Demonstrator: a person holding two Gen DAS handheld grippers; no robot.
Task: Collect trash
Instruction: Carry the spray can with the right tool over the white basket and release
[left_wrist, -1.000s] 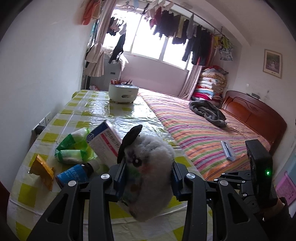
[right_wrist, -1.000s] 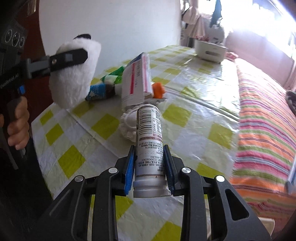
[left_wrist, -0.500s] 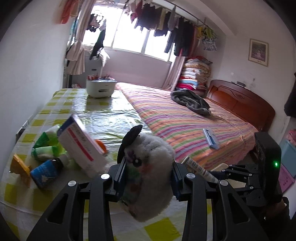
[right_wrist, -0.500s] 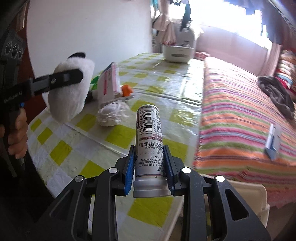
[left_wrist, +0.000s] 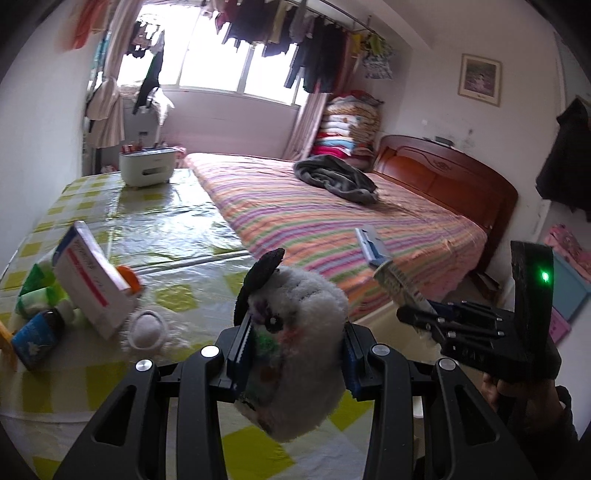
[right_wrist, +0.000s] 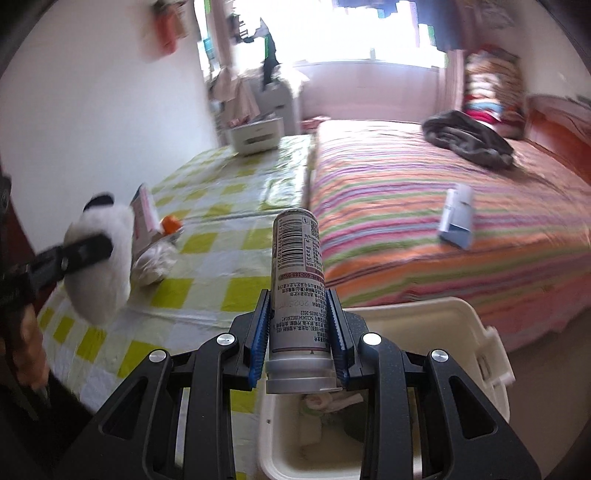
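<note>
White plastic forms the bin (right_wrist: 476, 332) that stands on the floor at the near corner of the table, and some scraps are already seen lying in its bottom. Directly above its opening a labelled bottle (right_wrist: 297, 280) is held, clamped between the blue pads of the right gripper (right_wrist: 297, 332), cap end toward the camera. A fluffy white plush toy (left_wrist: 295, 332) with a black ear is pinched in the left gripper (left_wrist: 295, 343) over the near edge of the table (left_wrist: 177, 236), beside the bin rather than above it. Neither item has been let go yet.

Farther out on the yellow-checked tablecloth, more clutter is left: a tilted red-and-white carton (left_wrist: 92, 280), an orange cap (left_wrist: 129, 278) just behind it, a crumpled white wad (left_wrist: 146, 330) in front of it, a dark bottle with a blue label (left_wrist: 33, 334) lying on its side, and green packets (left_wrist: 35, 291) at the table's left edge. A white caddy (left_wrist: 147, 170) stands at the far end. On the striped bed (left_wrist: 314, 221), a small blue-and-white packet (left_wrist: 371, 245) and a grey garment (left_wrist: 336, 177) are seen.

The task is judged to be partly done: a few pieces are binned, two are in hand, and most of the table pile is still to be collected. Whether the packet on the bed counts as trash cannot be told.
</note>
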